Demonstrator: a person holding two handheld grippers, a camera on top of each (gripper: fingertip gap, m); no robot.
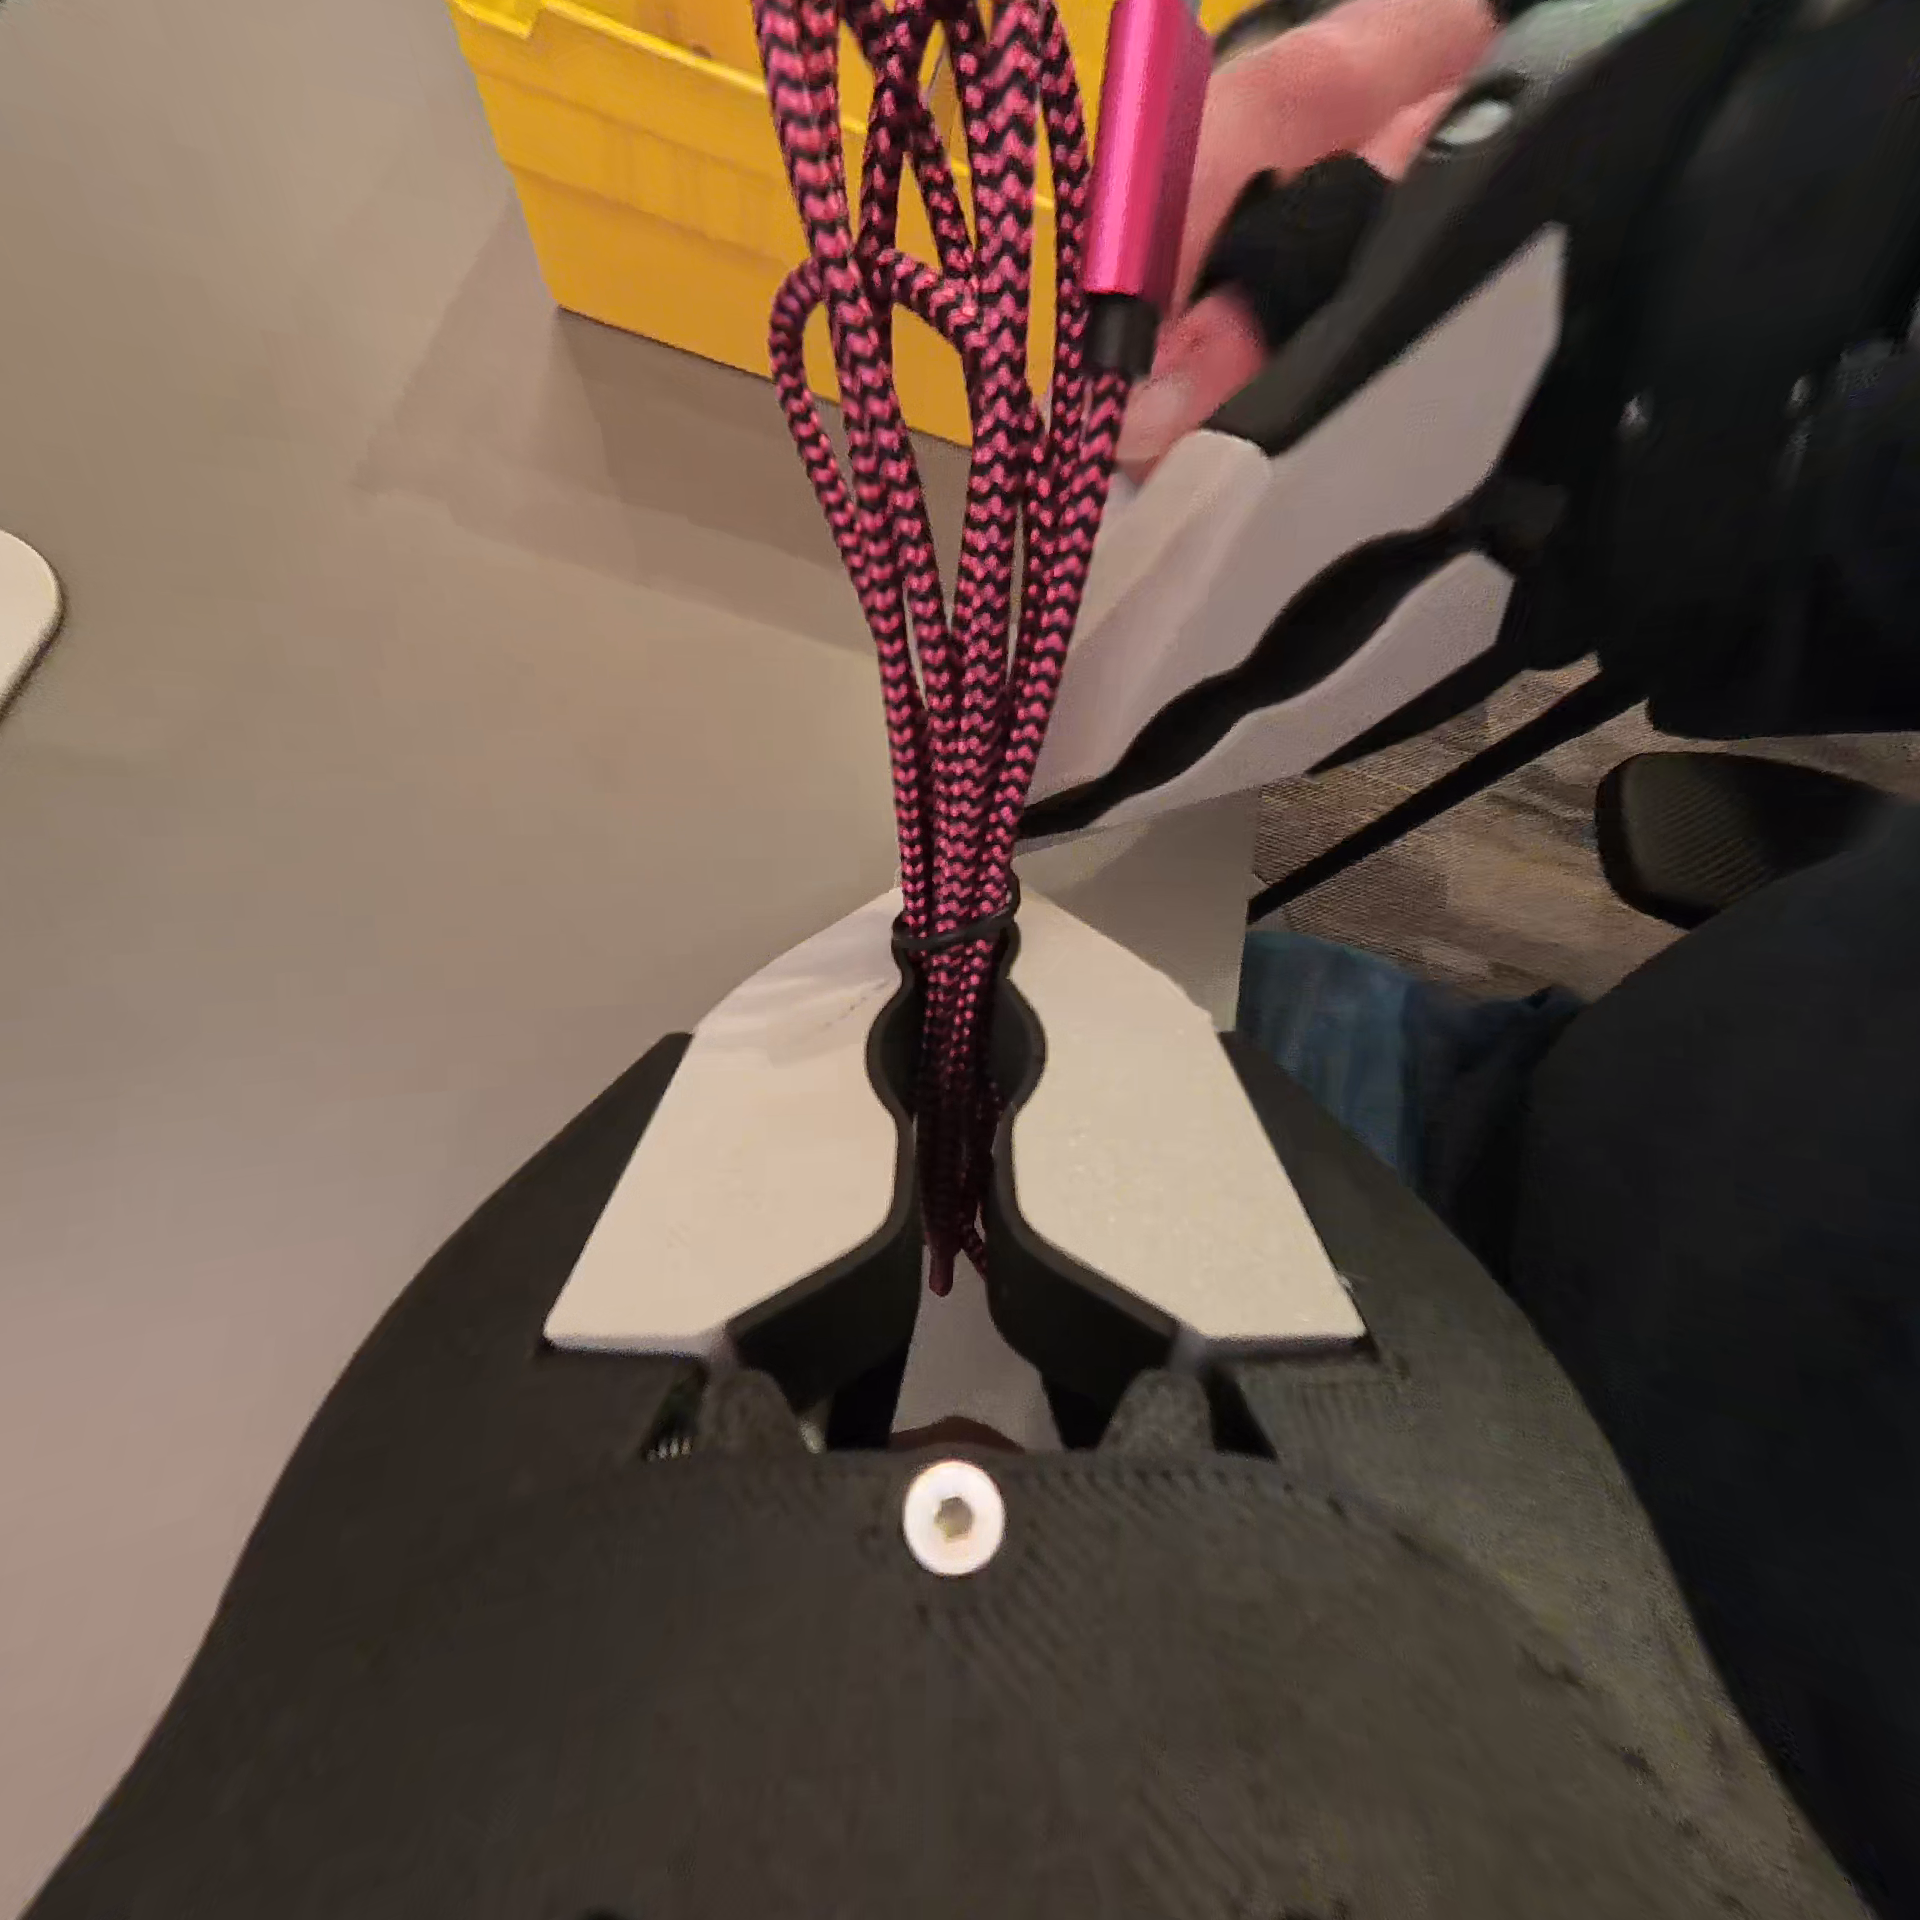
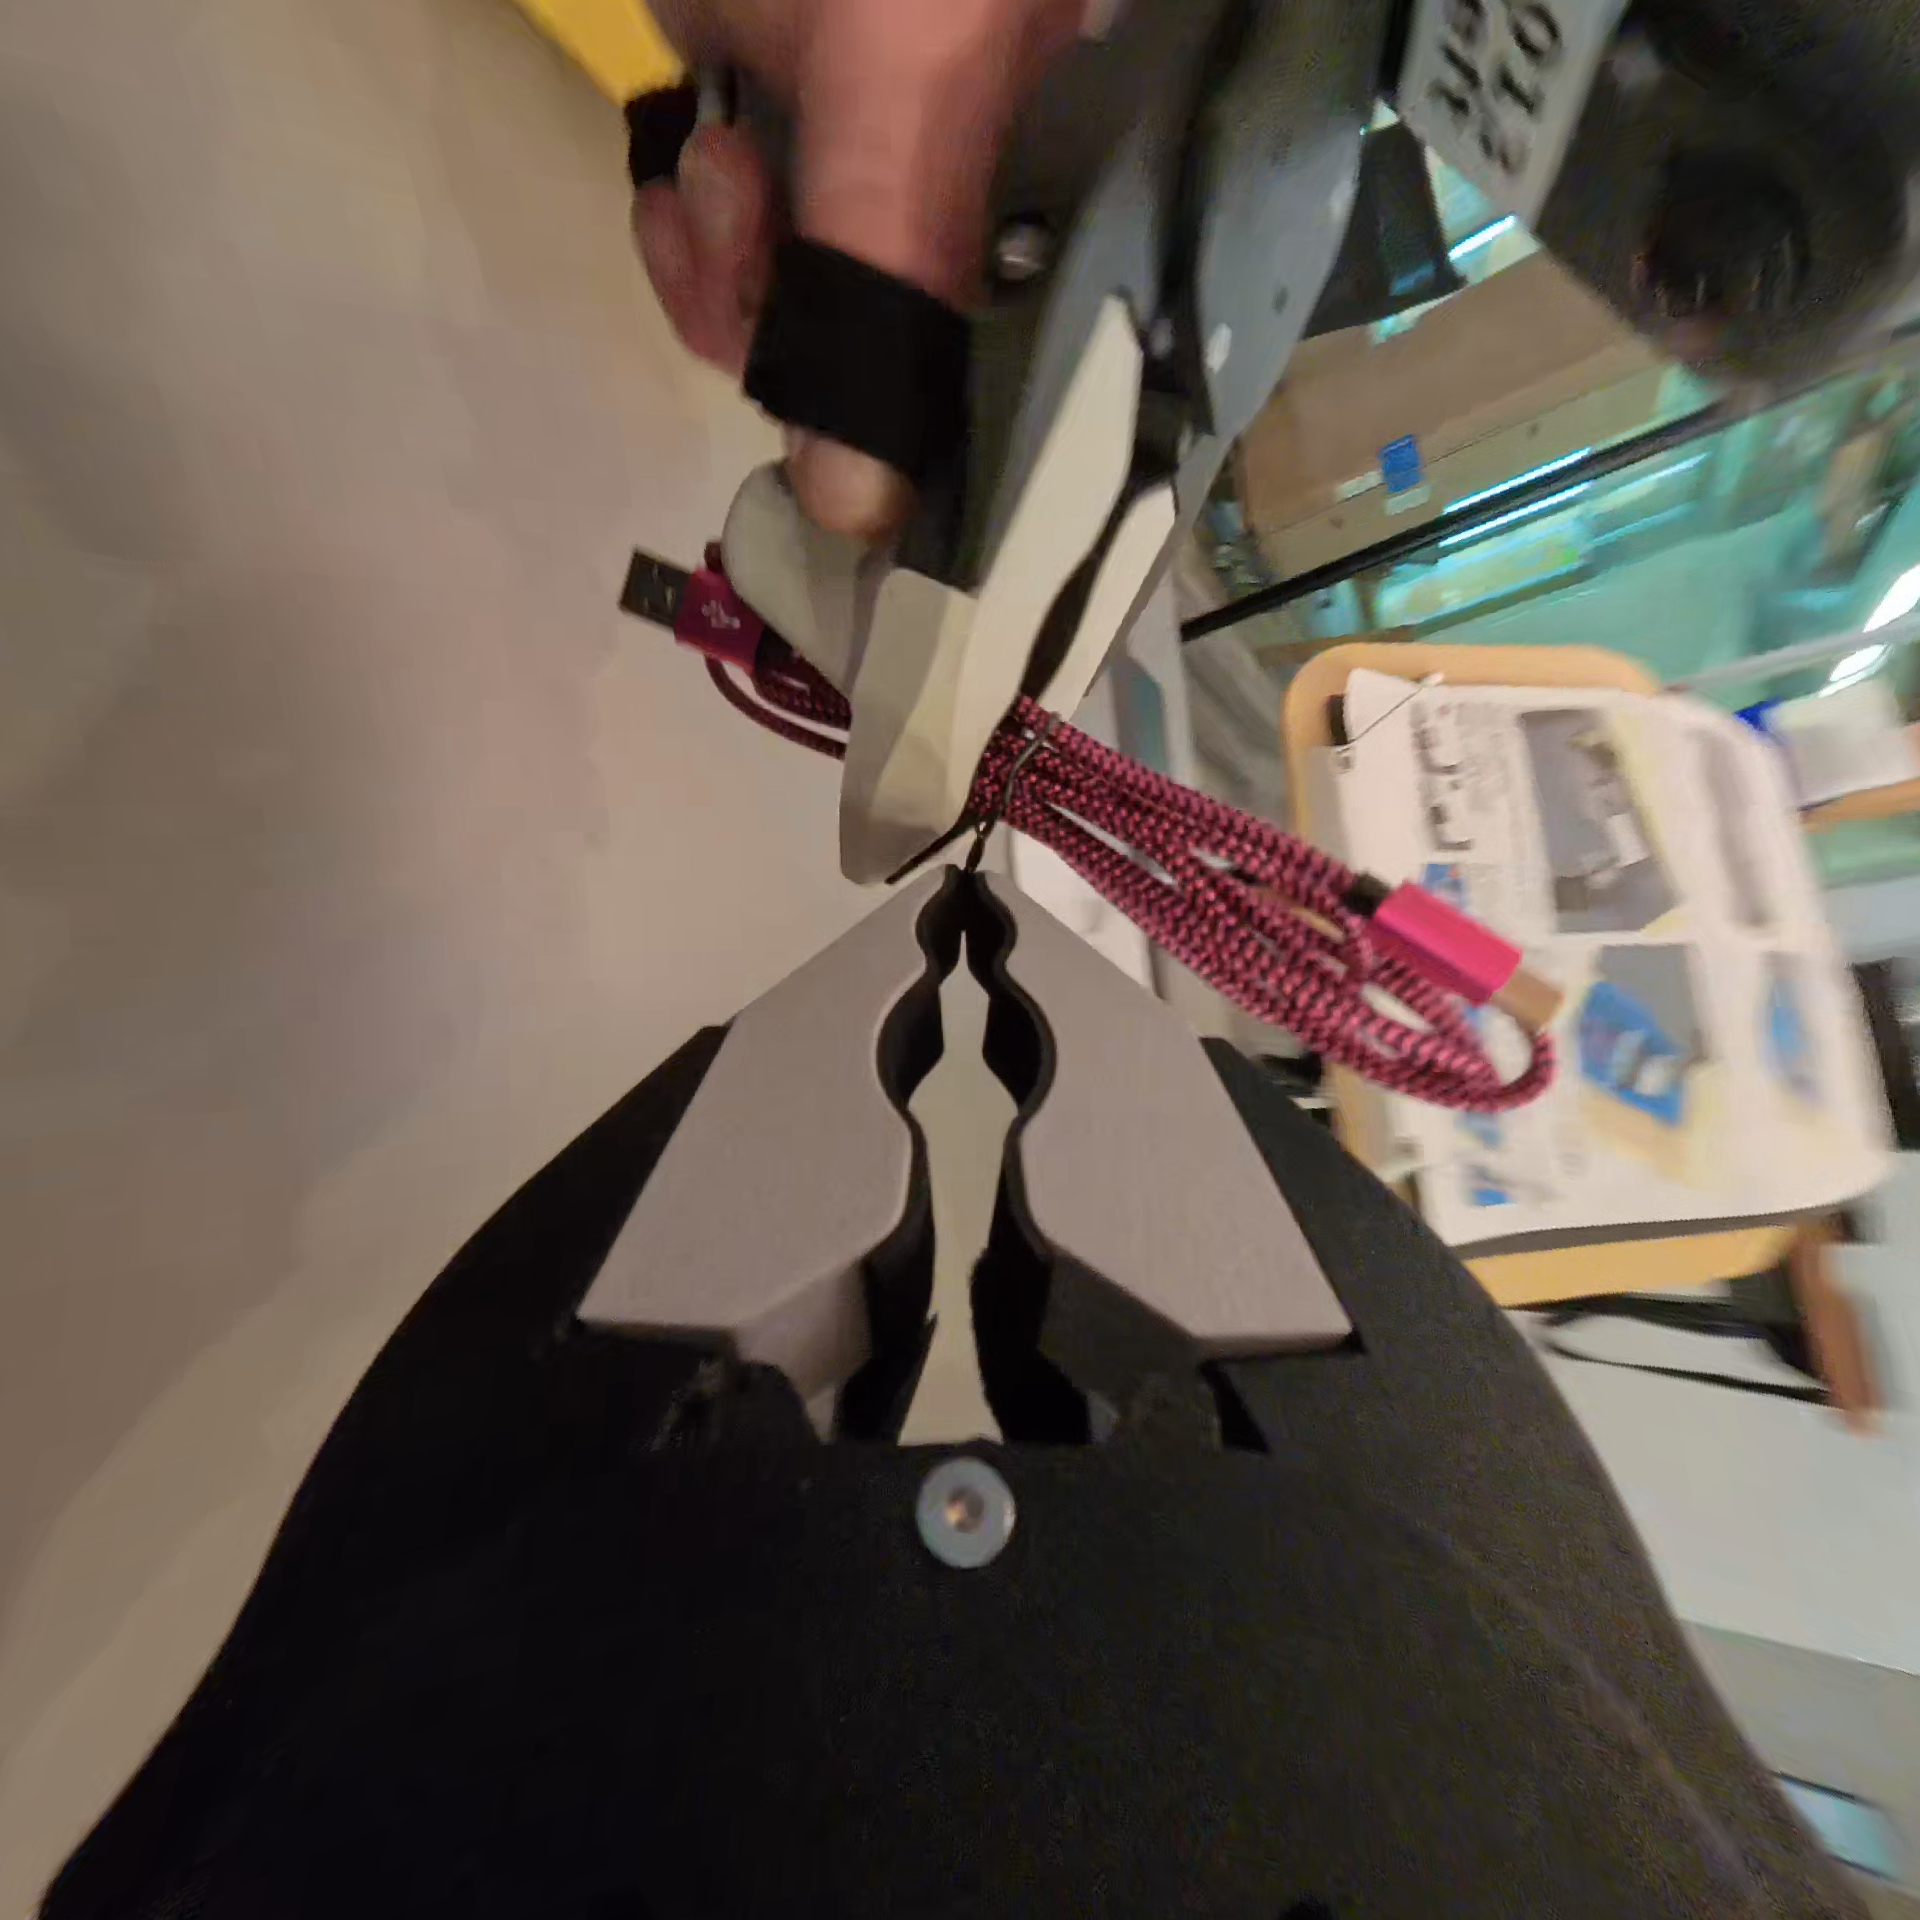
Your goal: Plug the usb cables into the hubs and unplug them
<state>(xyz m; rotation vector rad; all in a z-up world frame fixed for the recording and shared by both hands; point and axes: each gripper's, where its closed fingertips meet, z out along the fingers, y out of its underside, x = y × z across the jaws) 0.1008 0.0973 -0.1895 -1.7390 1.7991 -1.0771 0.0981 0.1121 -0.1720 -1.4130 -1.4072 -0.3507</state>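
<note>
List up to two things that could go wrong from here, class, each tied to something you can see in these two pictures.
1. The left gripper clamps only the middle of the tied pink cable bundle, so loose loops could slip or snag.
2. The right gripper is shut on the thin black tie; a pull might drag the whole bundle instead of freeing it.

I see soft, even indoor light in both views, with no hard glare. The yellow bin (image 1: 665, 177) lays a faint shadow on the table (image 1: 312, 727). The hand (image 2: 831, 166) and far background are blurred, and edges bend strongly.
</note>
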